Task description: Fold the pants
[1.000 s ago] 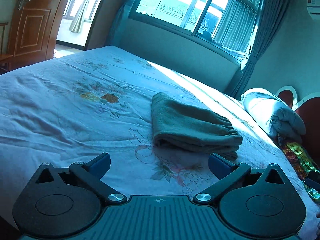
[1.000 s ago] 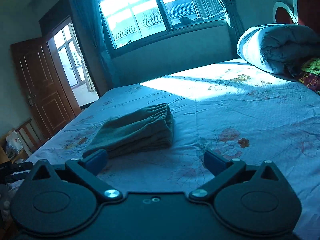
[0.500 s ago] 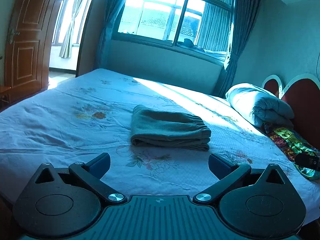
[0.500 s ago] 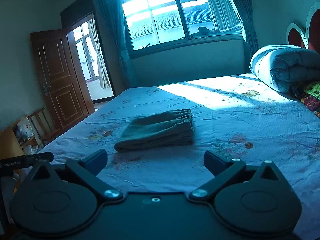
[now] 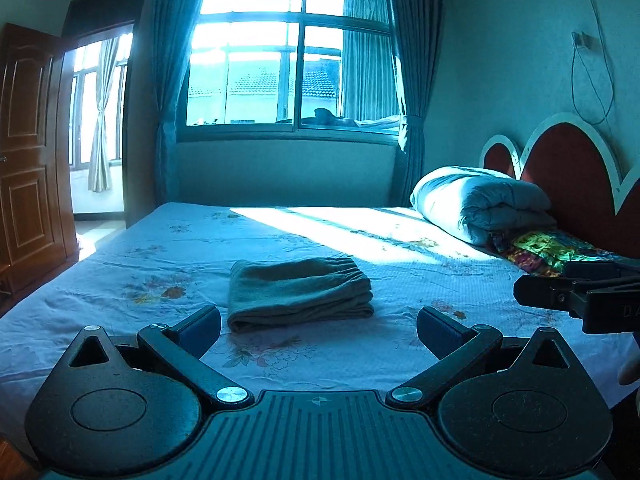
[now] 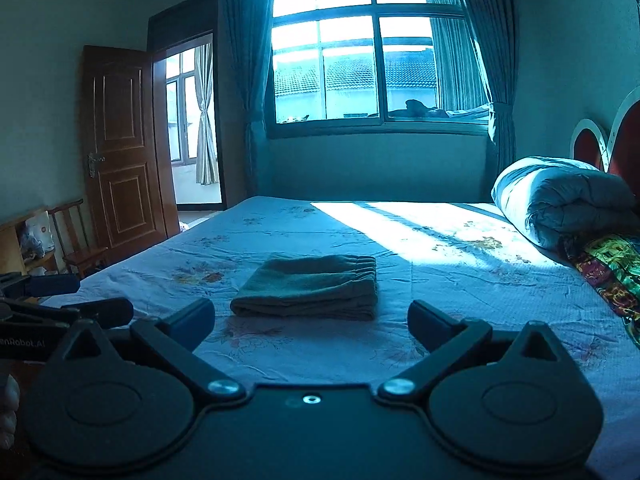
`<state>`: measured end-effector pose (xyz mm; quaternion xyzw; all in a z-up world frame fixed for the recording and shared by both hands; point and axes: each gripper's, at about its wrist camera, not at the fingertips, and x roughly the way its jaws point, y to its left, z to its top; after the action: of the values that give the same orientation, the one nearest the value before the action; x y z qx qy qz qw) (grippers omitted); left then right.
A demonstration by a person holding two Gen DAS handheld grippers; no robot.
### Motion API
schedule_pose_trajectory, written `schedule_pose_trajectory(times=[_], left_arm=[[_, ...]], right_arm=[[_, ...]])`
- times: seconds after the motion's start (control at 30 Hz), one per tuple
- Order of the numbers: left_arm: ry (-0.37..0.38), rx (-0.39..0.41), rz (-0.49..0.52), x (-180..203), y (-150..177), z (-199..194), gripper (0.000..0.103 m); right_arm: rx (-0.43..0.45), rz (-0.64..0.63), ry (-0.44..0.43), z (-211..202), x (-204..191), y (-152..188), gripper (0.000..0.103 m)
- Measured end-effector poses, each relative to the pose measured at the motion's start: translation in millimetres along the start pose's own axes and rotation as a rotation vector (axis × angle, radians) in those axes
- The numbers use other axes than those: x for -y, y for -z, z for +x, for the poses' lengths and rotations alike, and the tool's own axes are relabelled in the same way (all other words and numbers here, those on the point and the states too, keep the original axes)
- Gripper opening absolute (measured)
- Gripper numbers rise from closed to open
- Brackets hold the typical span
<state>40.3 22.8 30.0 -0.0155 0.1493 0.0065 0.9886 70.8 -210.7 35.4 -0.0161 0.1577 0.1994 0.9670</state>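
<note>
The grey-green pants [image 5: 298,294] lie folded in a compact stack in the middle of the bed; they also show in the right wrist view [image 6: 310,286]. My left gripper [image 5: 318,330] is open and empty, held back from the pants near the bed's front edge. My right gripper [image 6: 310,324] is open and empty, also short of the pants. The right gripper shows at the right edge of the left wrist view [image 5: 580,294]. The left gripper shows at the left edge of the right wrist view [image 6: 64,300].
The bed [image 5: 140,264] has a pale floral sheet. A rolled duvet [image 5: 480,204] and a colourful cloth [image 5: 548,248] lie by the red headboard [image 5: 572,184] at the right. A wooden door [image 6: 120,152] and a chair [image 6: 76,236] stand at the left.
Both grippers have drawn back and levelled out, so the pants look farther away. Both stay open. The pants have not moved.
</note>
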Motion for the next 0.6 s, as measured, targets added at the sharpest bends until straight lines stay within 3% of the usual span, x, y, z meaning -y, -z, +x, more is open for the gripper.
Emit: schedule_pose_trajectory(times=[0.27,0.6], left_arm=[[0.022,0.010,-0.103,-20.5,-0.3,-4.0,0.103],[0.002,0.003,-0.105,-21.9,5.3,5.5,0.103]], right_arm=[[0.018,-0.022,0.046,1.8,-0.9,0.8,0.097],[0.016,-0.009,0.042,-0.5,0.8,3.2,0.097]])
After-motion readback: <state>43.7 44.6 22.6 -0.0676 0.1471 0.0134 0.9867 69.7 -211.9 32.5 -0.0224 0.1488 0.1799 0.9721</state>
